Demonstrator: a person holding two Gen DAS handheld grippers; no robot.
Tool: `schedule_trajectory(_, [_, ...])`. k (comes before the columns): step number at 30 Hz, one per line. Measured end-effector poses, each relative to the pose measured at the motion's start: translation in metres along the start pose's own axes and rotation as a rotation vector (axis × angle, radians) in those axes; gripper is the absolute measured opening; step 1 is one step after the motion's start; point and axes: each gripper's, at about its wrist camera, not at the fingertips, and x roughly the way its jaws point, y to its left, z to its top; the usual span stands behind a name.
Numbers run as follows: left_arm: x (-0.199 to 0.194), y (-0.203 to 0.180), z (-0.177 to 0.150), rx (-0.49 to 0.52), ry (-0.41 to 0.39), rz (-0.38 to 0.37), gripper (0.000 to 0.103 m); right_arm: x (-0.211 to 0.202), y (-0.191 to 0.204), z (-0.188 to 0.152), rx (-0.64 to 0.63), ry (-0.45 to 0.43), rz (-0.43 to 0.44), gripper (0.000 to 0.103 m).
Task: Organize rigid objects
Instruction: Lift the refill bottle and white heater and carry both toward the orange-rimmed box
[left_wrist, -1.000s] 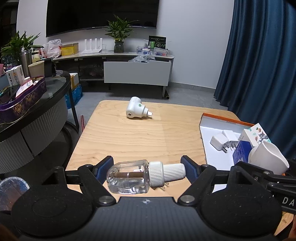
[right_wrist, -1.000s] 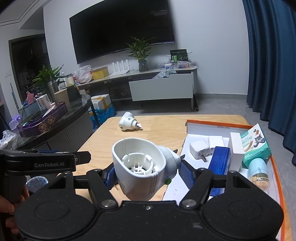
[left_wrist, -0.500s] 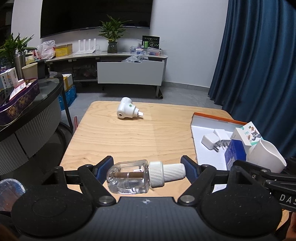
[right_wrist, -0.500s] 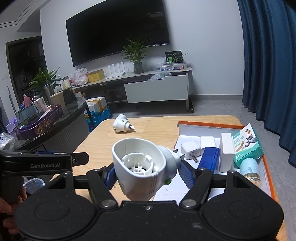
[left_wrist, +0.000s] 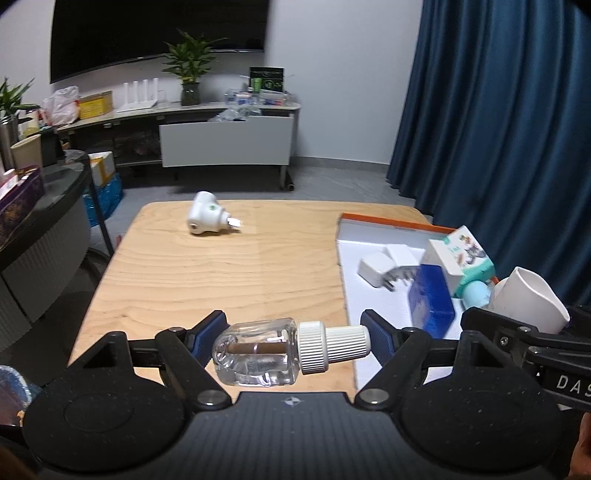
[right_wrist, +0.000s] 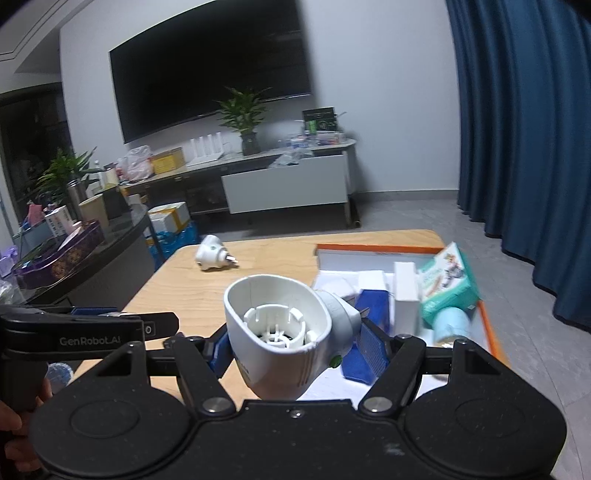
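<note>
My left gripper (left_wrist: 293, 338) is shut on a clear liquid refill bottle (left_wrist: 258, 350) with a white ribbed cap, held sideways above the wooden table (left_wrist: 229, 273). My right gripper (right_wrist: 295, 345) is shut on a white plug-in heater shell (right_wrist: 284, 336), its open socket facing the camera. That shell also shows at the right of the left wrist view (left_wrist: 528, 299). A second white plug-in heater (left_wrist: 207, 218) lies on its side at the table's far left, also in the right wrist view (right_wrist: 212, 253).
A white tray with an orange rim (left_wrist: 373, 221) sits on the table's right side, holding white chargers (left_wrist: 376, 267), a blue box (left_wrist: 430, 295), a teal cartoon box (left_wrist: 461, 258) and a pale blue tube (right_wrist: 448, 325). A dark round side table (right_wrist: 92, 254) stands left.
Both grippers have drifted left and back, so the table and tray shifted right in view. Both keep their hold; the far heater has not moved.
</note>
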Motion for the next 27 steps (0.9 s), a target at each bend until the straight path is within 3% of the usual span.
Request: schedule_trajectory(27, [0.015,-0.065,-0.006,0.101,0.049,-0.145,0.081,-0.022,-0.056,-0.013,0.092,-0.008,-0.130,0.082])
